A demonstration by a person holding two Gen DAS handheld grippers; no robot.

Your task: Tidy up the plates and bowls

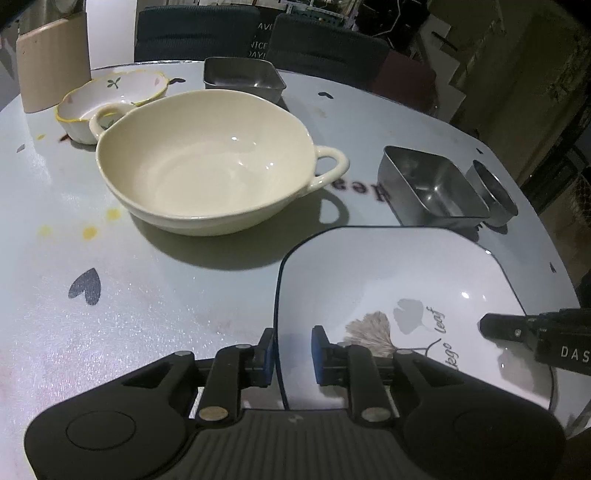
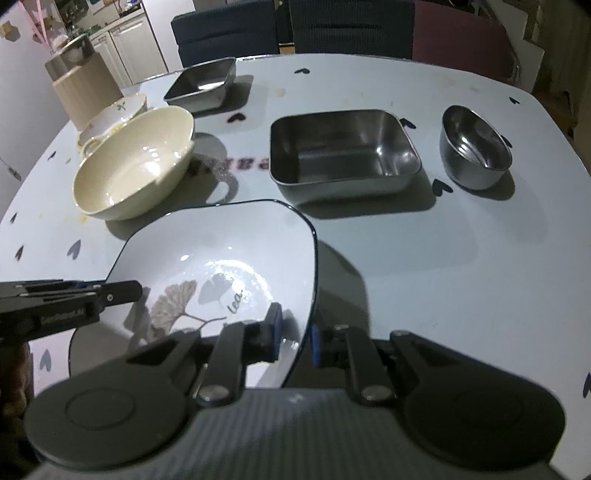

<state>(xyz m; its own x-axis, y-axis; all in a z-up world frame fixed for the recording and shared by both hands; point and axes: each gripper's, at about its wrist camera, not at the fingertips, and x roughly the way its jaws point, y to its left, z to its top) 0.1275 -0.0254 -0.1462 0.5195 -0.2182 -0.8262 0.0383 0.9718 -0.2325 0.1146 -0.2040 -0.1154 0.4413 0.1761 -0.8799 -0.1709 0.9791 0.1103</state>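
Both grippers are sitting on the white square plate w/ the dark rim and leaf print, which is lying at the near edge of the table, in front of everything else. Left gripper is straddling the plate's left rim: outer blue pad is touching the edge from outside, inner pad is standing a little off the plate's surface, so jaws are narrow but not pinching, nothing really held. Right gripper is doing the same on the plate's right rim, and here the jaws are looking clamped on it, rim running straight btwn the two blue pads. Each gripper is showing in the other's view as a black arm reaching in over the plate. Beyond the plate, far left, the cream two-handled bowl is sitting upright, its left handle overlapping the small flowered bowl w/ yellow rim behind it; a beige ribbed container is standing further back. Far right of the plate, a square steel tray is resting just beside a small round steel bowl, apart, not touching. Another square steel tray is sitting at the far edge, dark chairs behind it
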